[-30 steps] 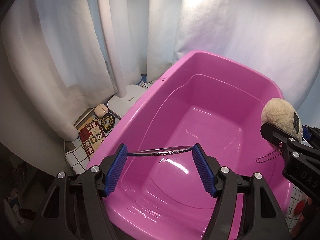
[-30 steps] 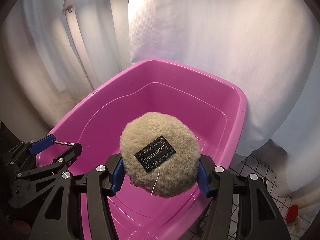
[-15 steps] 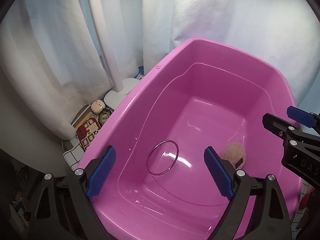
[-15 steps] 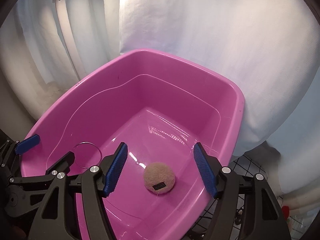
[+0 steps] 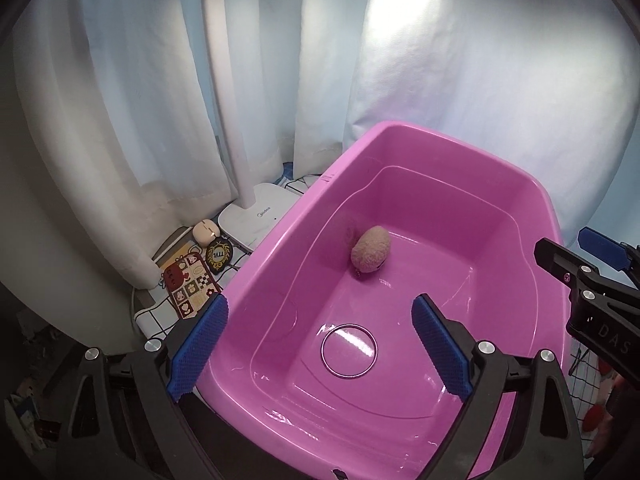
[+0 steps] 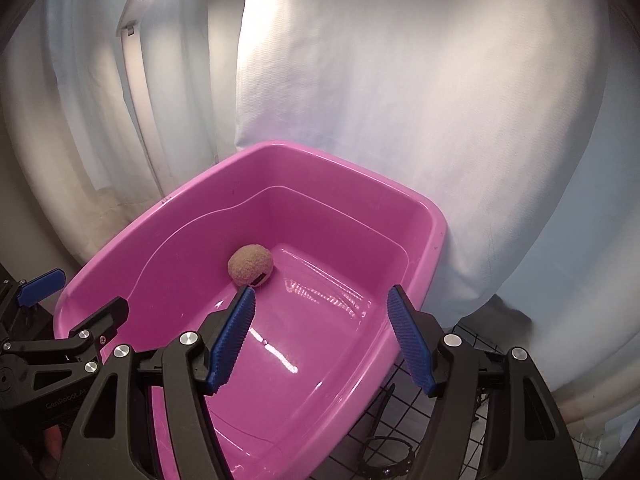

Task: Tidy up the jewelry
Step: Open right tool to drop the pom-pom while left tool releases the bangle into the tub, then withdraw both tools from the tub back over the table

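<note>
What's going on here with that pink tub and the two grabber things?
A person is sorting jewelry with a handheld gripper in each hand. Both the left gripper and the right gripper are open and empty, held above the pink tub. Inside the tub, a silver bangle lies flat on the bottom, and a fuzzy tan pom-pom charm sits near the far left wall. A few trinkets lie outside the tub, by a white lamp base.
</note>
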Tool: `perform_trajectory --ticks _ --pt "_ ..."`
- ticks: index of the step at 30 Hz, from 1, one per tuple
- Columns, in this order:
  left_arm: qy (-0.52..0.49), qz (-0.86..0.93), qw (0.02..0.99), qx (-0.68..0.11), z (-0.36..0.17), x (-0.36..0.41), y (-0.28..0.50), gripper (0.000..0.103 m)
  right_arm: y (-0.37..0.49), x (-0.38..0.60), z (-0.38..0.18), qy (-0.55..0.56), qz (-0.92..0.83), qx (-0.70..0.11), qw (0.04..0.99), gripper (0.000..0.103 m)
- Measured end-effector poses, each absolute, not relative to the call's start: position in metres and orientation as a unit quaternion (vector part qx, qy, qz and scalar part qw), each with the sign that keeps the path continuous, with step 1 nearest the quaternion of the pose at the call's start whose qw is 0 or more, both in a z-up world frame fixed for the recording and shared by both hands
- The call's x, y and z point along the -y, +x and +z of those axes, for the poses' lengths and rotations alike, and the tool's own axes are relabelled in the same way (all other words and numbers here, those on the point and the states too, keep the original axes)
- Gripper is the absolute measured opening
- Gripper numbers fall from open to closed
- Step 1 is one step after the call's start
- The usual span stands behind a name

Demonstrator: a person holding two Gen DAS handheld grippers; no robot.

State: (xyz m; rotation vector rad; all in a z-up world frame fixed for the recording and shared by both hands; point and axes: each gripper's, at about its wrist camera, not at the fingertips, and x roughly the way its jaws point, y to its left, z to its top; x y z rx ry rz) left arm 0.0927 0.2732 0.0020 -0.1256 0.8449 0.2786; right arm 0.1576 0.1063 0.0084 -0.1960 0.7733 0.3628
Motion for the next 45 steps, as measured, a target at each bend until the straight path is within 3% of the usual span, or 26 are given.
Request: perform_trajectory --ticks 22,45 --pt "-0.037 0.068 0.931 -0.358 0.053 -0.186 0.047 0.094 0.070 -0.011 0.052 -0.062 0.122 -0.327 0.935 0.066" --pt "0.039 -0.037 0.927 -0.372 0.044 -0.029 0.007 0.094 -0.039 0.206 -0.003 0.031 -0.029 -0.365 0.930 0.066"
